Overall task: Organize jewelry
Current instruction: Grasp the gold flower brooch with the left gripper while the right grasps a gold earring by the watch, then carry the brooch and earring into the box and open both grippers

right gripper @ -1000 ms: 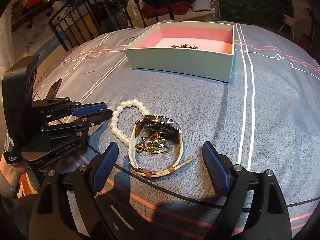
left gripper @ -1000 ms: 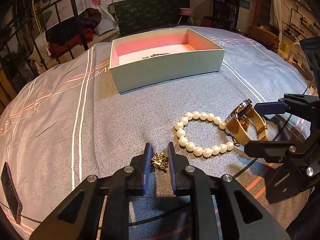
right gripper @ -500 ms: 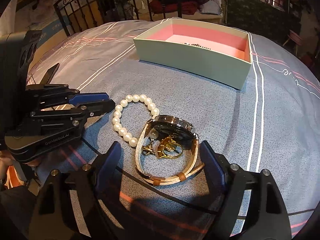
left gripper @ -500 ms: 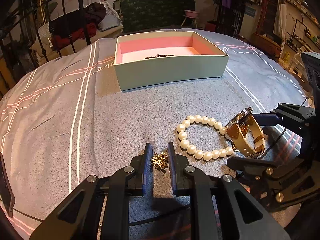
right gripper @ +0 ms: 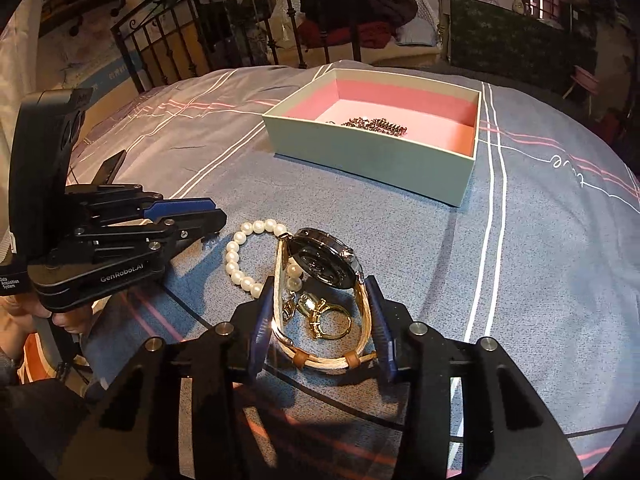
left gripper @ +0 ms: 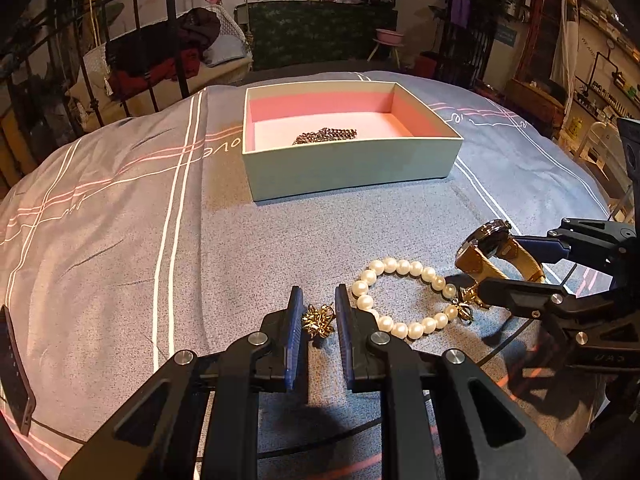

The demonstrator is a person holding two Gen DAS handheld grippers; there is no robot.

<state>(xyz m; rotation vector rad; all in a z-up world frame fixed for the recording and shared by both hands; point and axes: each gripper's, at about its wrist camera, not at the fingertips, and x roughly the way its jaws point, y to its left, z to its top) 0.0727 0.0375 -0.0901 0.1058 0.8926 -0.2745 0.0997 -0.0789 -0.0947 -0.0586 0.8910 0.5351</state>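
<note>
My left gripper (left gripper: 318,312) is shut on a small gold ornament (left gripper: 318,320) that rests on the grey bedspread. To its right lies a pearl bracelet (left gripper: 402,267) (right gripper: 236,270). My right gripper (right gripper: 319,284) (left gripper: 500,264) straddles a watch (right gripper: 324,264) (left gripper: 492,240) with a tan strap. Its jaws are closing and both pads press on the strap. The watch face tilts up. A gold ring (right gripper: 332,320) lies inside the strap loop. Farther back stands a pale green box (left gripper: 348,168) (right gripper: 372,160) with a pink lining. In it lies a dark chain (left gripper: 326,135) (right gripper: 376,124).
Everything sits on a bedspread (left gripper: 120,240) with white and pink stripes. A dark phone (left gripper: 14,368) lies at its left edge. An iron bed frame (right gripper: 200,40) and piled clothes stand beyond. A person's hand (right gripper: 24,312) holds the left gripper.
The right gripper's jaws have closed in from wide apart onto the watch strap, which is now squeezed narrower, and the watch face has tipped up. The left gripper has stayed put.
</note>
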